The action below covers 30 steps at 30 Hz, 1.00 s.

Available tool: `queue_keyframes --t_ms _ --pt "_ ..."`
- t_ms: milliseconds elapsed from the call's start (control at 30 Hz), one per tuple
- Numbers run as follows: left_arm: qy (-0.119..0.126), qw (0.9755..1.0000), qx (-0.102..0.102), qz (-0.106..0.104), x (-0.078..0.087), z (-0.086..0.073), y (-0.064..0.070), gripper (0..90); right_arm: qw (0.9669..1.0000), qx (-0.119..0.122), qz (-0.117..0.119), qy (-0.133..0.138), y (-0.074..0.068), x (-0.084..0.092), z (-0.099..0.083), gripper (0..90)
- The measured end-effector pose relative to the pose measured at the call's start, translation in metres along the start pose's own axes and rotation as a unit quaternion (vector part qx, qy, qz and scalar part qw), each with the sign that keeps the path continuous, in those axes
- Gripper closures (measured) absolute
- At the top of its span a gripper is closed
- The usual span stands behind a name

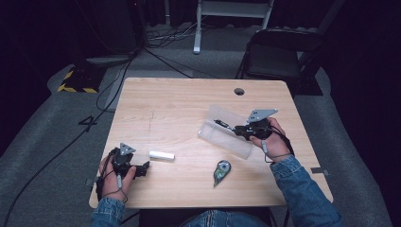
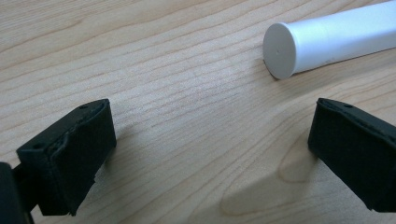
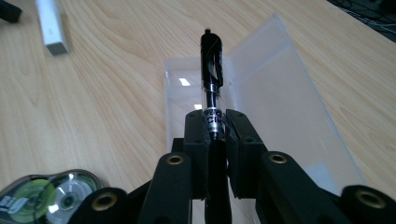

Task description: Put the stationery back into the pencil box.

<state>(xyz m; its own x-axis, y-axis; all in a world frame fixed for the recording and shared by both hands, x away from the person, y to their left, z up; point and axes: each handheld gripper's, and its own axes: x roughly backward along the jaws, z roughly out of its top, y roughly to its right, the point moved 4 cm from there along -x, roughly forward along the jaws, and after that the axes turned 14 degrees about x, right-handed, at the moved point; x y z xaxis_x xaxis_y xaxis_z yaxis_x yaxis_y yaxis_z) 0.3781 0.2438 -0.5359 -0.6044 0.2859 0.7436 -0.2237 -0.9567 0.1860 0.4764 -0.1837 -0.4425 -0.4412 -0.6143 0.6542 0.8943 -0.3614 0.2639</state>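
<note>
A black pen (image 3: 212, 74) is held tight between the closed jaws of the right gripper (image 3: 215, 126), just above the open clear box (image 1: 226, 132) on the wooden table (image 1: 179, 109). The left gripper (image 2: 210, 154) is wide open and holds nothing. A white tube (image 2: 327, 39) is seen lying near it.

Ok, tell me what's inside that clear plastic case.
The clear plastic case lies open; its visible interior looks empty. The black pen, clamped in the right gripper, covers a strip of the tray.
</note>
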Motion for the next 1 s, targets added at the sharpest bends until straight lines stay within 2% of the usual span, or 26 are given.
queue_keyframes --t_ms 200,400,633,1000 --pt "0.000 1.0000 0.000 0.000 0.000 0.000 0.000 1.2 0.9993 0.012 -0.018 -0.030 0.003 -0.007 -0.008 80.1" --pt "-0.001 1.0000 0.000 0.000 0.000 0.000 0.000 1.2 0.9988 0.009 -0.013 -0.045 0.004 -0.015 -0.015 80.1" --pt "0.000 1.0000 0.000 0.000 0.000 0.000 0.000 1.2 0.9969 0.019 -0.013 -0.075 0.002 -0.024 -0.022 80.1" --pt "-0.001 1.0000 0.000 0.000 0.000 0.000 0.000 1.2 0.9944 0.028 -0.014 -0.101 0.000 -0.035 -0.028 80.1"
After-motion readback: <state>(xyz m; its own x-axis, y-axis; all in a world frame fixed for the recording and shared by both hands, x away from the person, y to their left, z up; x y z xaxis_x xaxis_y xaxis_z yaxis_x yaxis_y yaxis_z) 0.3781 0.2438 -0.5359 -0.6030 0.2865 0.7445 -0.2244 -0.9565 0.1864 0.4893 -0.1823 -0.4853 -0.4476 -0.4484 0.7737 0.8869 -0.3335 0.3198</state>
